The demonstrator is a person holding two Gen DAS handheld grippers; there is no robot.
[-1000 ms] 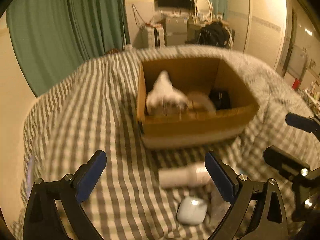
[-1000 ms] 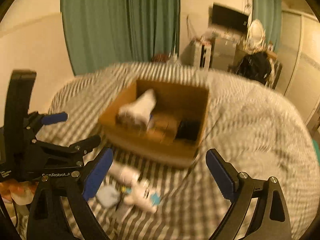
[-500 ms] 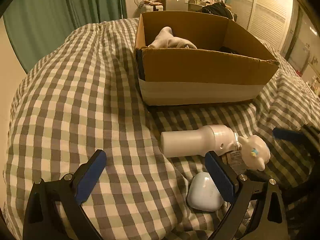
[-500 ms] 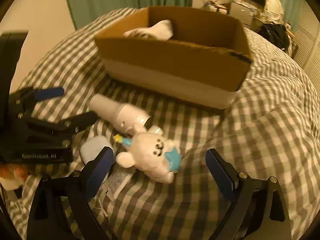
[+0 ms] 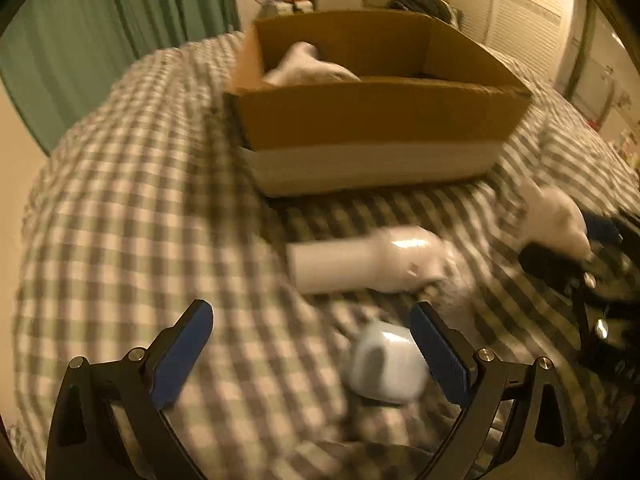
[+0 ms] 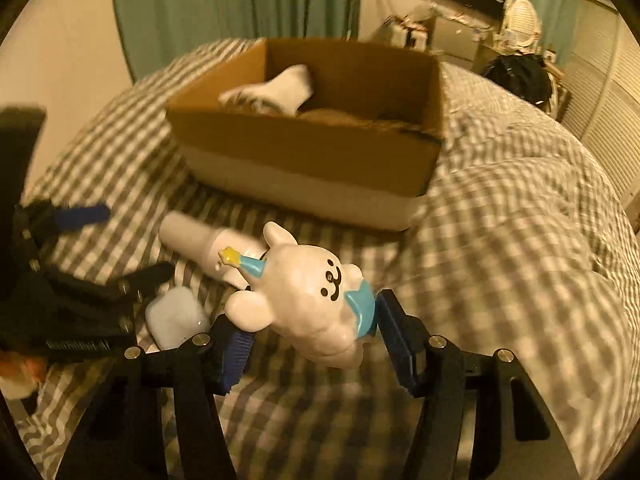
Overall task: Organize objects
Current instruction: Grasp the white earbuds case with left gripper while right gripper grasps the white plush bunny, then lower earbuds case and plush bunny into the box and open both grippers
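My right gripper (image 6: pixel 312 340) is shut on a white bear toy (image 6: pixel 312 292) with a blue scarf and holds it above the checked bedspread; the toy also shows in the left wrist view (image 5: pixel 556 216). My left gripper (image 5: pixel 312 348) is open and empty, low over the bed. A small pale-blue case (image 5: pixel 386 364) lies by its right finger (image 5: pixel 440 348). A white bottle (image 5: pixel 360 266) lies on its side beyond it. An open cardboard box (image 5: pixel 376 120) stands further back with a white cloth item (image 5: pixel 308 68) inside.
The checked bedspread (image 5: pixel 120 220) slopes away at left and right. Green curtains (image 6: pixel 240 4) hang behind the bed. Furniture and a black bag (image 6: pixel 520 72) stand at the back right. A small packet lies by the bottle.
My right gripper has closed on the bear toy and lifted it off the bed. My left gripper has shifted a little; the view is blurred.
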